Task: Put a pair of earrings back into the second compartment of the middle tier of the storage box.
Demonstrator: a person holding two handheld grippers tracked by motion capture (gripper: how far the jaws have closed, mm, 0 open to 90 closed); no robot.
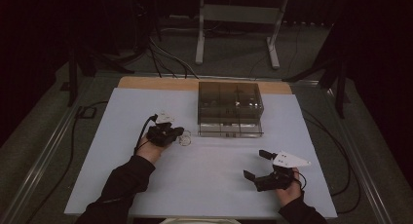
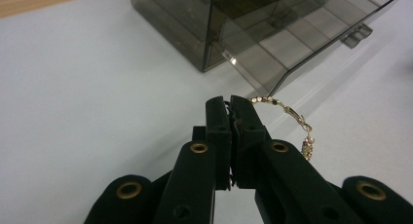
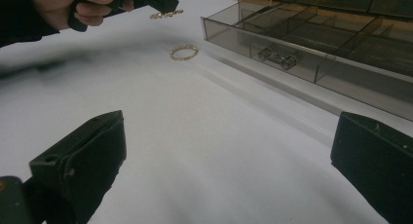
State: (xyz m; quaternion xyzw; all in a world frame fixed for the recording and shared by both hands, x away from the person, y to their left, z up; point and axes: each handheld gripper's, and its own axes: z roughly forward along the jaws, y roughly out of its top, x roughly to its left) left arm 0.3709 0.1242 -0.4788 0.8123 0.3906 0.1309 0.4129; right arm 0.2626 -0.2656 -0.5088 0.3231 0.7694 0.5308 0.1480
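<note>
**A:** So where's the bracelet (image 2: 287, 112) sitting right now? Left gripper (image 2: 231, 103) looks clamped on something.

**B:** Yep, its jaws are pressed together and pinching one end of the gold chain bracelet. The rest droops off to the side of the tips, clasp end lowest, clear of the table (image 1: 209, 185). From the right gripper view you can see it dangling under the left hand (image 3: 73, 7), off the sheet.

**A:** And the box (image 1: 230, 107)?

**B:** Smoky clear organizer, with its front drawer (image 3: 311, 53) pulled out toward the person. In the high view the left gripper is just left of that open drawer, so the bracelet lies beside it, not over it. The drawer runs long side to side with dividers across it. I'd guess the move is a sideways carry toward the drawer until the chain hangs over a compartment.

**A:** Right gripper (image 1: 258, 164) doing anything?

**B:** Jaws spread wide, nothing between them, sitting low near the front edge, well apart from the box. Left is clearly the nearer one.

**A:** What's that ring-looking thing on the table?

**B:** A second gold bangle (image 3: 184, 52), lying flat on the sheet between the left gripper and the drawer front. Touching neither, as far as I can tell.
</note>
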